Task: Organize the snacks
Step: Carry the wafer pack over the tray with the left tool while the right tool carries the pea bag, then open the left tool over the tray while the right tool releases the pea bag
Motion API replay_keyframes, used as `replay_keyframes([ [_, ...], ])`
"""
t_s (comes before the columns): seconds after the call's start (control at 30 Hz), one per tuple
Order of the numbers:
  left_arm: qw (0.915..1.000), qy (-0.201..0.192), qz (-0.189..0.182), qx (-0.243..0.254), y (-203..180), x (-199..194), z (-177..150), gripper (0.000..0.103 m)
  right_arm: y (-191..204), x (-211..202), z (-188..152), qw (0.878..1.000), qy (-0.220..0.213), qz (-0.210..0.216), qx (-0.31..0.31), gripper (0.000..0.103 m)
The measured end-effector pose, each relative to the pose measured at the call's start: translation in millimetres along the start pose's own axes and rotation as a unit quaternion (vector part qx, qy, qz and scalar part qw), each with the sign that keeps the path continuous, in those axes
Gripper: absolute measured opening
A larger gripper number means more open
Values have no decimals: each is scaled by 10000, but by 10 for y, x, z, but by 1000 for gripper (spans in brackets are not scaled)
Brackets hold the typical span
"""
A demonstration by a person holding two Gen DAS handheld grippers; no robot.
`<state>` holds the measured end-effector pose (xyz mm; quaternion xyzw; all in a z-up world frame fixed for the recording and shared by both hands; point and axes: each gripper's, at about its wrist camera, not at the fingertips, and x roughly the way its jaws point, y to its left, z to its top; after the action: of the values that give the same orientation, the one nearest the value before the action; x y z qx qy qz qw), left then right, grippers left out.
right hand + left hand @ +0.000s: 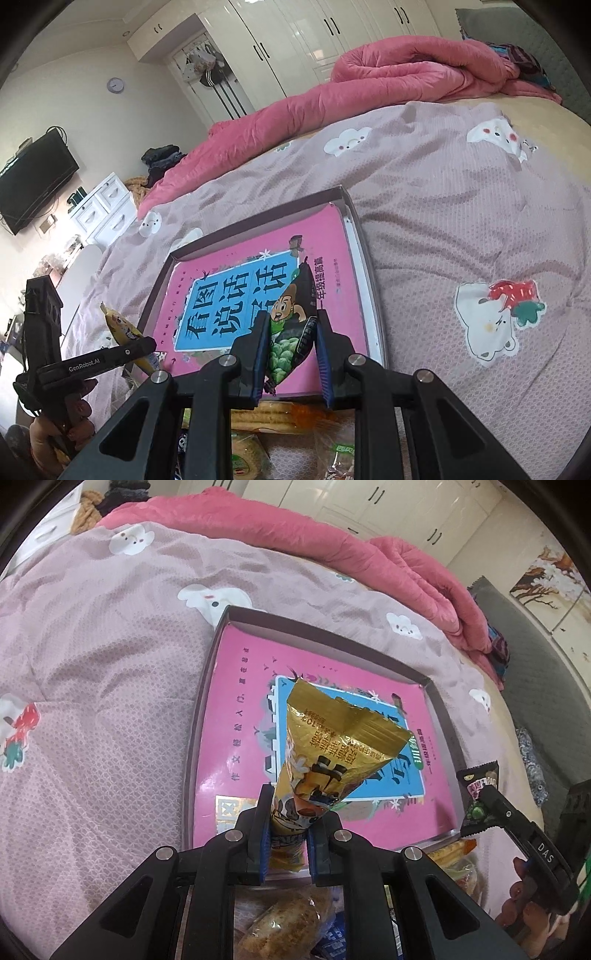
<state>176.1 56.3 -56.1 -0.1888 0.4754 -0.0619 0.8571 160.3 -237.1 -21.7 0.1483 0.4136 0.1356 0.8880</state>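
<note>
My left gripper (286,814) is shut on a gold snack packet (332,738) and holds it up over the near edge of a shallow box (199,709) with a pink printed bottom. My right gripper (291,328) is shut on a black-and-green snack packet (291,328), also above the box's near edge (364,258). Each gripper shows in the other's view: the right one with its dark packet (480,794) at the box's right corner, the left one with the gold packet (125,332) at the box's left corner.
The box lies on a pink patterned bedspread (92,720). A pile of several wrapped snacks (280,923) lies just below both grippers, also in the right wrist view (280,435). A rolled red quilt (388,74) lies at the far side of the bed; wardrobes stand behind.
</note>
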Motion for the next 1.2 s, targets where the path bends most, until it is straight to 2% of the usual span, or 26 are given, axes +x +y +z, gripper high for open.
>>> replay_keyframes([
  [0.53,9999,68,153,-18,1,67,26,19,-84,202,-69,9989,395,-200,124,24],
  [0.8,9998,111,163,-60,43,102,43,23,-154,189,-70,9986,370,-245,293,25],
  [1.03,10000,71,34,1,31,111,37,37,-144,114,-48,9989,199,-347,243,25],
  [1.2,10000,75,-8,-15,50,111,37,39,-159,64,-32,9989,70,-348,296,26],
])
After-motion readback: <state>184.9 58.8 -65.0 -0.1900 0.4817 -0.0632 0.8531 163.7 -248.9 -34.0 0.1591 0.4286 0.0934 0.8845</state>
